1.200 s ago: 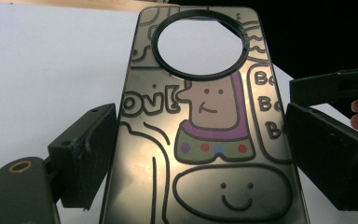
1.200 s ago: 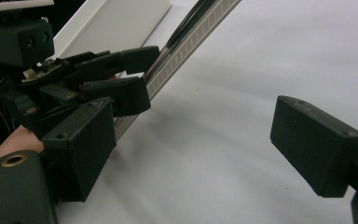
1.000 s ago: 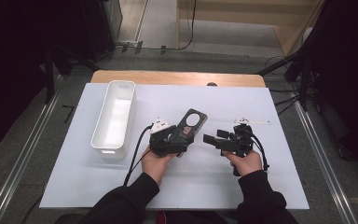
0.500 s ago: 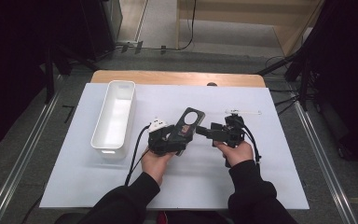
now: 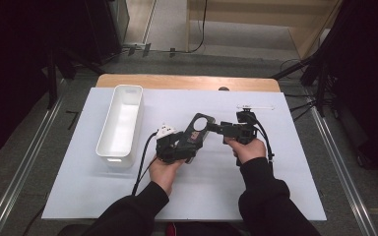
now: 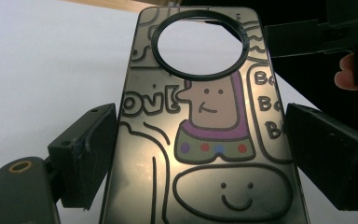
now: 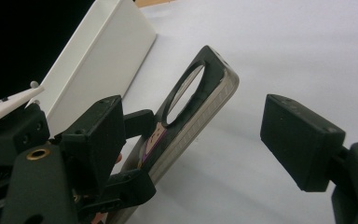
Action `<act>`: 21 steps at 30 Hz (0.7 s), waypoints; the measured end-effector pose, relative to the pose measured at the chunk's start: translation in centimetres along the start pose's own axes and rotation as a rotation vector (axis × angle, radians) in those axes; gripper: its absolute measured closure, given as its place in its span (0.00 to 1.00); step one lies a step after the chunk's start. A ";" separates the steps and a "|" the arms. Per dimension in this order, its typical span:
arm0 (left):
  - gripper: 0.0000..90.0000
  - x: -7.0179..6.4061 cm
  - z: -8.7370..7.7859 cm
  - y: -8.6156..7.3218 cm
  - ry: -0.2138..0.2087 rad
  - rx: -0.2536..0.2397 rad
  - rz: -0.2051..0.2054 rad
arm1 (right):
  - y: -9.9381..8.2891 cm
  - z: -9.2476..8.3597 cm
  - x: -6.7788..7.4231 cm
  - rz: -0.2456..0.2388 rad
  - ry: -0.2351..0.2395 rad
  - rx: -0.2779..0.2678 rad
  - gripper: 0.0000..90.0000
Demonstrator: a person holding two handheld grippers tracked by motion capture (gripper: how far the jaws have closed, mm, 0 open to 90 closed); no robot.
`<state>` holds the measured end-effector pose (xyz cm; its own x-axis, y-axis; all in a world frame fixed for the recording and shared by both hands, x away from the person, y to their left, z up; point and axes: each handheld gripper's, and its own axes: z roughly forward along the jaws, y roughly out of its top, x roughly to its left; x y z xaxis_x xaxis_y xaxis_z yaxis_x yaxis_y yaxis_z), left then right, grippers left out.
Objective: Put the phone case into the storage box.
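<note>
A dark phone case with cartoon drawings and a round camera hole is held off the white mat. My left gripper is shut on its lower half, one pad on each long edge. My right gripper comes in from the right, level with the case's top end. In the right gripper view the case stands edge-on between the jaws of my right gripper. Those jaws have just been closing, and a gap still shows at the right pad. The left gripper clamps the case lower down.
A long white tray stands on the mat left of my hands; its wall is close behind the case. A thin pale rod lies at the back right. The wooden table edge runs along the far side.
My right gripper has moved left and slightly up, from beside the case to its top end. The left hand and the case have stayed put.
</note>
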<state>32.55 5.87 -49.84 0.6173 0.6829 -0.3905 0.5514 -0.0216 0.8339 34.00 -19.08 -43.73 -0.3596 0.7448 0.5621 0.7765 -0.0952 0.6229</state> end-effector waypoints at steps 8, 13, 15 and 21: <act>0.13 0.1 0.0 0.0 -0.022 0.002 -0.024 | 1.2 0.6 0.1 0.047 -0.005 0.029 0.26; 0.13 0.2 0.0 0.0 -0.024 0.001 -0.032 | 1.4 0.9 -0.2 0.084 -0.007 0.042 0.29; 0.13 0.1 0.0 0.0 -0.022 -0.002 -0.027 | 1.5 1.1 -0.3 0.103 -0.008 0.049 0.31; 0.13 0.0 -0.1 0.0 -0.014 -0.018 -0.031 | 1.5 1.5 -0.5 0.125 0.002 0.045 0.32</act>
<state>32.49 5.94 -49.80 0.6077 0.6731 -0.4214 0.5602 0.0127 0.8282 36.09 -18.58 -43.88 -0.2591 0.7277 0.6350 0.8377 -0.1580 0.5228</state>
